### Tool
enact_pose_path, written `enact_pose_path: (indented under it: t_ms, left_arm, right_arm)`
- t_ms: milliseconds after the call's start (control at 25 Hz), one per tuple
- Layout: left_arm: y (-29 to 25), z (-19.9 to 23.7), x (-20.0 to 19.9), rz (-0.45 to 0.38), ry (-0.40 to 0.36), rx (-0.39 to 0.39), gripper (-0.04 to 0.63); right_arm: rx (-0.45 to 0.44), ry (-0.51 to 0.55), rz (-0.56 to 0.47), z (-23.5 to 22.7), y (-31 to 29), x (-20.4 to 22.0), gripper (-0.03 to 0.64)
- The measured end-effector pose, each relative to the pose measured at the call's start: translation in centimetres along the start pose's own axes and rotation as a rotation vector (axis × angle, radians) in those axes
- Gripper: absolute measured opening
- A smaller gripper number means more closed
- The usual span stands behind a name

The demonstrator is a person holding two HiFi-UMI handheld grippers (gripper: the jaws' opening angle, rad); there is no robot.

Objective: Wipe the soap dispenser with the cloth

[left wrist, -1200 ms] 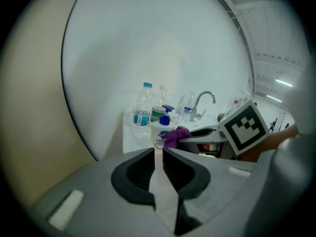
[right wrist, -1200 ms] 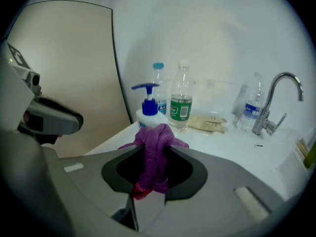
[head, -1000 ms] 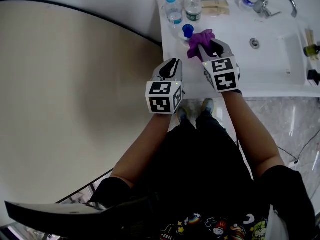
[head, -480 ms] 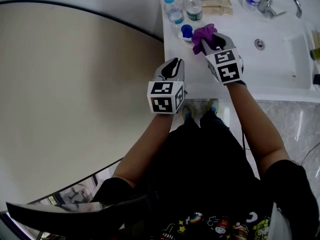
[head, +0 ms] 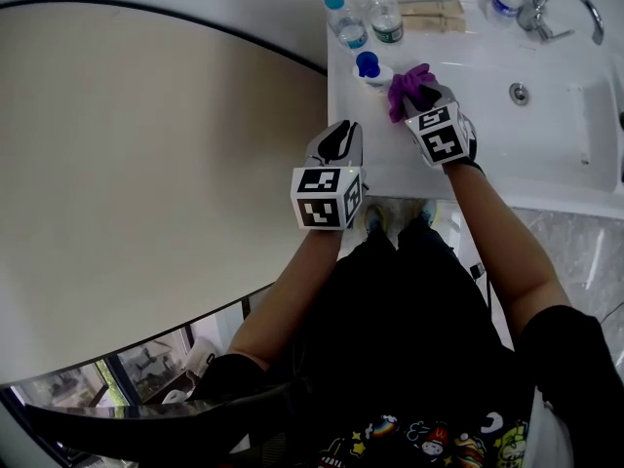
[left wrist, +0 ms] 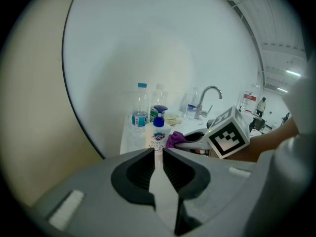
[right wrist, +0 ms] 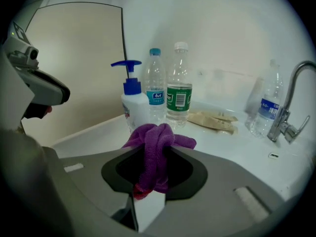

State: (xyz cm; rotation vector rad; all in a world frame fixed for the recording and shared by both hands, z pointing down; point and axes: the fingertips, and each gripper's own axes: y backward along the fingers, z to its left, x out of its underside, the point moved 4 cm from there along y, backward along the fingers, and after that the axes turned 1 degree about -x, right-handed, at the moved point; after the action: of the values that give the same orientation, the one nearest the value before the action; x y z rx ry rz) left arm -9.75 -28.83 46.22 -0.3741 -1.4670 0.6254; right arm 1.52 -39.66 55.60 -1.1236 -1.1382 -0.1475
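Right gripper (head: 417, 96): yours grips the bunched purple cloth (head: 409, 83) at its tip, just beside the soap dispenser (head: 369, 67).
Left gripper (head: 337, 141): yours hangs at the counter's (head: 385, 130) front-left corner, apart from the dispenser.
Back edge: two water bottles (head: 363, 19) stand behind the dispenser.
Far right: faucet (head: 563, 6) over the sink (head: 556, 115).

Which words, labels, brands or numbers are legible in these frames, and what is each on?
No text is legible.
Soap dispenser label: blurred.
Blue-label bottle, green-label bottle: print too small.
Rightmost bottle: label blurred.
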Motion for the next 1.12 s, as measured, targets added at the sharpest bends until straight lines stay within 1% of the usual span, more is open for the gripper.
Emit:
enact_pose_path:
  t_ms: [120, 240, 480, 680, 800, 920, 1120]
  left_arm:
    - [-0.1, -0.2, 0.1, 0.002, 0.005, -0.012, 0.143]
    - [-0.1, -0.3, 0.4, 0.005, 0.013, -0.020, 0.143]
    - [-0.5, 0.1, 0.6, -0.008, 0.025, 0.004, 0.143]
    - [-1.2, 1.0, 0.1, -0.024, 0.013, 0.077, 0.143]
    - [-1.4, 1.9, -0.1, -0.019, -0.003, 0.143, 0.143]
    - [-1.2, 3.6, -0.5, -0.017, -0.026, 0.196, 0.143]
    - [-1.2, 7.1, -0.7, -0.026, -0.067, 0.266, 0.143]
  right_arm:
    - [-0.014, 0.009, 0.025, -0.1, -0.5, 1.1, 0.133]
    - [-0.028, -0.004, 0.018, 0.1, -0.5, 1.2, 0.133]
    - [0.006, -0.056, -0.105, 0.6, 2.6, -2.3, 0.133]
    - [0.067, -0.081, -0.221, 1.7, 5.6, -6.4, 0.133]
    - [0.105, -0.087, -0.249, 3.3, 6.3, -8.2, 0.133]
    - [0.136, -0.102, -0.229, 5.8, 5.5, -8.2, 0.133]
    - [0.196, -0.129, -0.155, 8.8, 1.4, -5.9, 0.133]
